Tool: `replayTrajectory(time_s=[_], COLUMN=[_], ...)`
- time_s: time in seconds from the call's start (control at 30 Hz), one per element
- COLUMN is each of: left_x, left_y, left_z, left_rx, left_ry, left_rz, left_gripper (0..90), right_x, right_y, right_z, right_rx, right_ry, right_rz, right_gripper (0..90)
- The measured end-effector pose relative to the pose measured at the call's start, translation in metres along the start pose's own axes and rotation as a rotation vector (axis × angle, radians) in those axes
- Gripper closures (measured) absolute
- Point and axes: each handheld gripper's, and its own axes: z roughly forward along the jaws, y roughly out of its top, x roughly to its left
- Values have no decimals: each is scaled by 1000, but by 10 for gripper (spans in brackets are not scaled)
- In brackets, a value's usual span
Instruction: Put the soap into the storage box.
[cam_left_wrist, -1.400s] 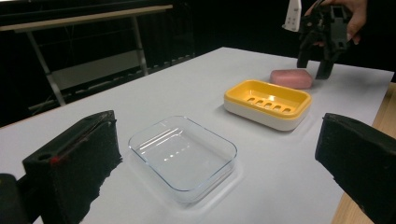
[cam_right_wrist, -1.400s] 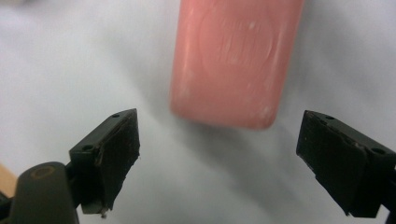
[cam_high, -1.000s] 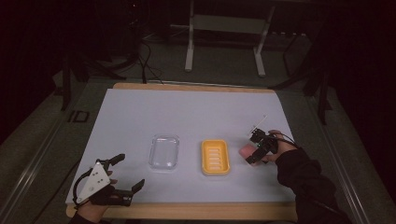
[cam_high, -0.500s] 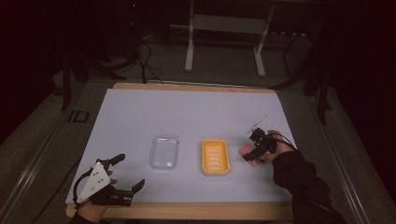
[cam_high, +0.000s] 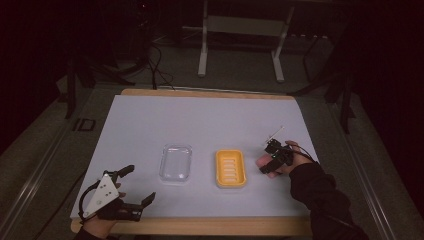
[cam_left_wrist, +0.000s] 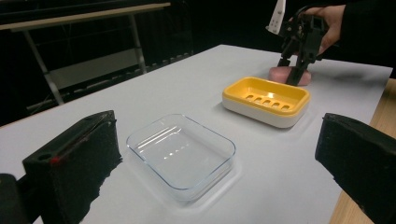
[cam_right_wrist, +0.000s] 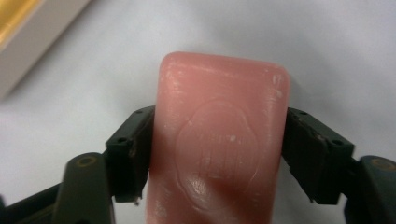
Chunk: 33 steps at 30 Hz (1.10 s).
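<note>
A pink soap bar (cam_right_wrist: 219, 140) lies on the white table, just right of the yellow soap dish (cam_high: 230, 168). My right gripper (cam_high: 267, 165) points down onto it; its jaws have just been closing and the pads (cam_right_wrist: 133, 154) now press both long sides of the bar. In the left gripper view the right gripper (cam_left_wrist: 289, 74) stands over the soap bar (cam_left_wrist: 306, 79) behind the yellow dish (cam_left_wrist: 266, 100). My left gripper (cam_high: 140, 182) rests at the near left of the table, open and holding nothing.
A clear plastic dish (cam_high: 176, 163) sits left of the yellow one, and in the left gripper view the clear dish (cam_left_wrist: 182, 154) lies straight ahead of the left jaws. The table's wooden front edge (cam_high: 200, 226) runs along the near side. A metal stand (cam_high: 240, 25) is beyond the table.
The right gripper shifted slightly left and down over the pink soap and its jaws closed onto it. The left gripper has not moved.
</note>
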Motion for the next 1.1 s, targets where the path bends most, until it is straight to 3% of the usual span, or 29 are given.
replayTrajectory(time_s=[0.17, 0.37, 0.5, 0.67, 0.7, 0.73, 0.87, 1.07, 1.1], left_x=[0, -1, 0, 0, 0, -1, -1, -2, -2], left_y=[0, 0, 0, 0, 0, 0, 0, 0, 1], left_z=[0, 1, 0, 1, 1, 0, 0, 0, 1], left_rx=[1, 2, 4, 5, 3, 1, -1, -3, -2], left_ry=[-1, -1, 2, 0, 0, 0, 0, 9, 14], left_rz=[0, 0, 1, 2, 2, 0, -1, -1, 1], left_gripper=[2, 2, 2, 2, 2, 2, 2, 2, 2], right_x=[8, 11, 13, 11, 11, 11, 11, 12, 13], right_y=[2, 4, 4, 6, 6, 6, 4, 0, -2], right_z=[0, -1, -2, -6, -6, -8, -11, -13, -16], right_rx=[26, 41, 51, 79, 79, 87, 84, 87, 66], right_ry=[-40, -64, -84, -100, -100, -119, -129, -163, -166], right_rz=[23, 79, 133, 235, 235, 290, 346, 374, 395], right_gripper=[368, 374, 374, 374, 374, 375, 374, 374, 374])
